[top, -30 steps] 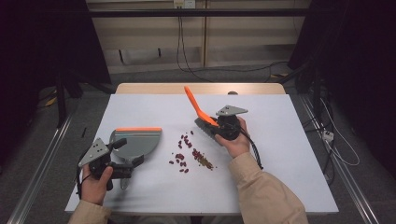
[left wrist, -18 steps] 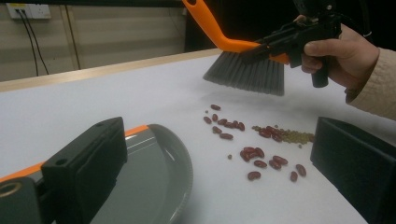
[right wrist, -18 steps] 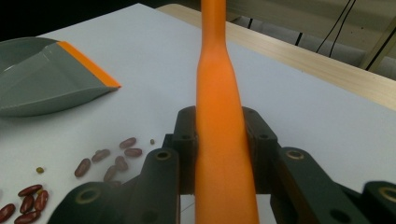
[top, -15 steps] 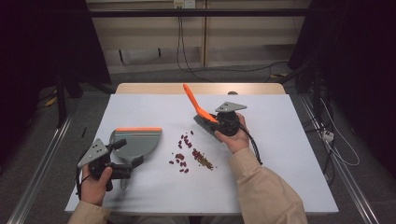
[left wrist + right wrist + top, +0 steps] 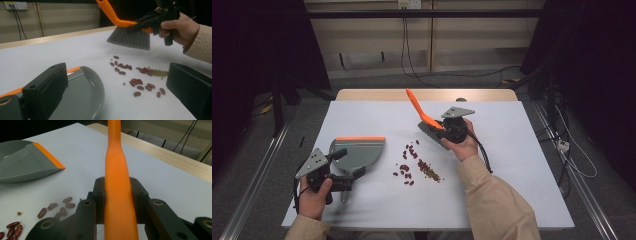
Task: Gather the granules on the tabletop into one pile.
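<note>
While your left gripper (image 5: 343, 170) sits near the table's front left corner, it holds the grey dustpan (image 5: 357, 152) by its rear; in the left gripper view the jaws stand wide, one against the pan's back edge and the other out over bare table, so whether the pads actually press on the pan cannot be told. The dustpan lies flat on the white table (image 5: 522, 165), its orange lip (image 5: 360, 138) on the far side from you.

To the right of the pan, well clear of its rim, you have the spill: a loose scatter of red beans (image 5: 404, 168) with a small patch of green beans (image 5: 430, 171) at its right end. In the left gripper view the reds (image 5: 140, 83) lie nearest the pan and the greens (image 5: 156, 73) farther off, toward your other hand.

Farther right and beyond the spill, your right gripper (image 5: 439, 129) is clamped on the orange handle of the brush (image 5: 417, 107); the right gripper view shows the handle (image 5: 117, 185) squeezed between both jaws, running straight away from the camera. The grey bristles (image 5: 131, 38) hang above the table, near the far edge of the beans and not touching them. The handle slants up and away toward the table's far side.
</note>
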`<action>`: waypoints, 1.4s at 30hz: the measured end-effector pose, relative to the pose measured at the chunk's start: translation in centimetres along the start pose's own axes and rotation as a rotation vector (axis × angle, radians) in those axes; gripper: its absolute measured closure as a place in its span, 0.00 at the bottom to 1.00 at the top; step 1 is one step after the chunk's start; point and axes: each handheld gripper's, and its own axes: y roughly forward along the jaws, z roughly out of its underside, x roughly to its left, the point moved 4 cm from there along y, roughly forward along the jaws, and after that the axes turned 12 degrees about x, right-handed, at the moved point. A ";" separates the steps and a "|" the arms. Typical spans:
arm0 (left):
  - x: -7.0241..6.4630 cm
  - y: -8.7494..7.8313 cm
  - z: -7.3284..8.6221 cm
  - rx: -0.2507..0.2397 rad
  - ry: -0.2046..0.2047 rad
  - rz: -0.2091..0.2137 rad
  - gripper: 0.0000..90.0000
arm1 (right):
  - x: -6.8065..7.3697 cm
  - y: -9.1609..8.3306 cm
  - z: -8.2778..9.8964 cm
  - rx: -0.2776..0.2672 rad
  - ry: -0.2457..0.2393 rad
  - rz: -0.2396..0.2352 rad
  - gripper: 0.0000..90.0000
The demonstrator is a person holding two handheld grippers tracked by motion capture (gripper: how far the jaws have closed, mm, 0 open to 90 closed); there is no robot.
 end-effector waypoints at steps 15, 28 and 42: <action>0.1 -0.1 0.1 0.001 0.001 -0.007 0.04 | -0.5 1.4 -0.8 -0.012 -0.055 -0.035 0.79; 0.2 -0.2 0.2 0.002 -0.004 -0.010 0.04 | -0.6 3.3 -1.5 0.001 -0.102 -0.062 0.79; 0.1 -0.2 0.3 0.004 -0.009 -0.013 0.04 | 1.2 5.1 -1.4 0.058 -0.202 -0.113 0.79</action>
